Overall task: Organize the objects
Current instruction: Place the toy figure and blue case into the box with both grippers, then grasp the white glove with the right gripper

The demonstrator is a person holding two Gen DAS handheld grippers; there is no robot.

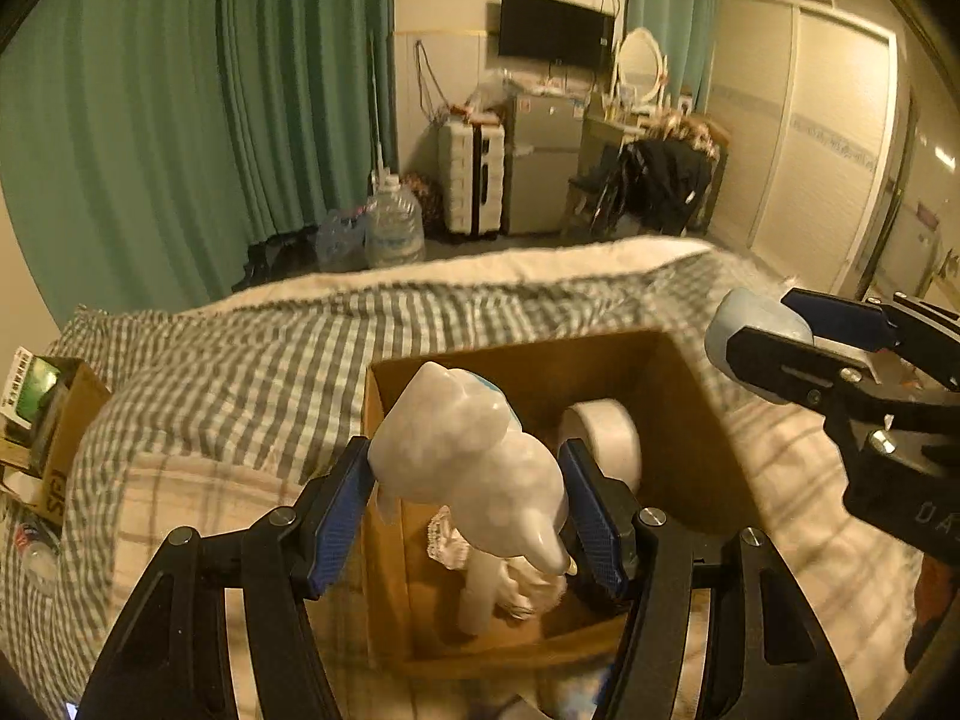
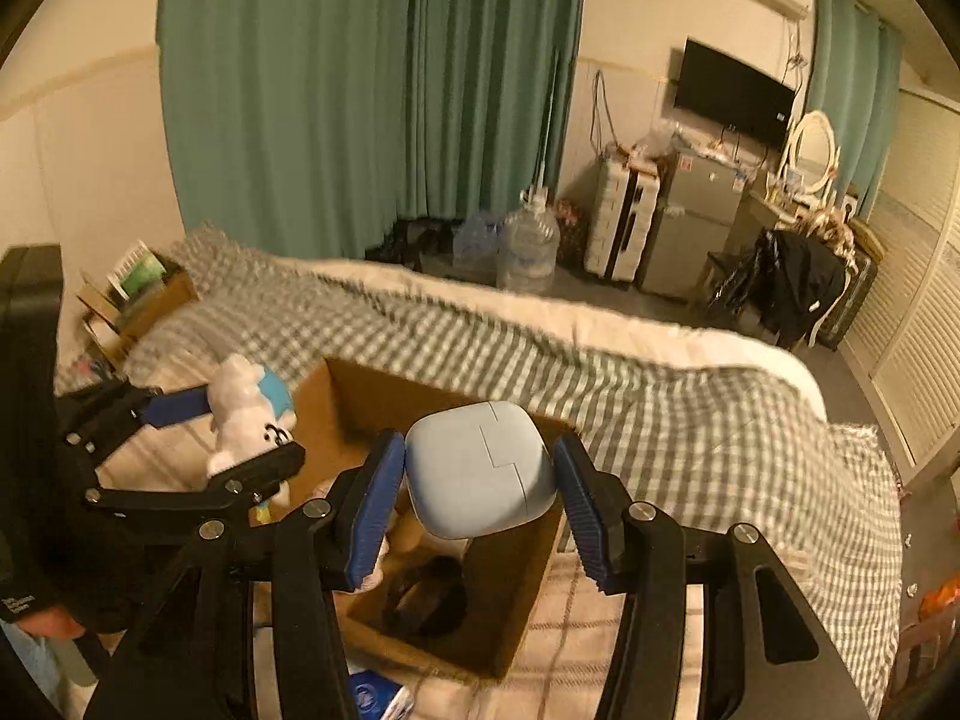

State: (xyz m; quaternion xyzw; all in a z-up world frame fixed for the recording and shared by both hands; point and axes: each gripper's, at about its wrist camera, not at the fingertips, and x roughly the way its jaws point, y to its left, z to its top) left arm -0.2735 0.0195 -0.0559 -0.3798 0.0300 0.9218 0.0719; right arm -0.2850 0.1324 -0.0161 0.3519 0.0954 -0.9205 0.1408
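Observation:
An open cardboard box stands on the bed; it also shows in the right wrist view. My left gripper is shut on a white plush toy and holds it over the box's left part; the toy shows in the right wrist view too. My right gripper is shut on a pale blue rounded case above the box; it shows at the right in the left wrist view. A white tape roll and a dark object lie inside the box.
The bed has a grey checked blanket. A small cardboard box with packets sits at the bed's left end. Water jugs, a suitcase, a fridge and a chair with dark clothes stand beyond the bed.

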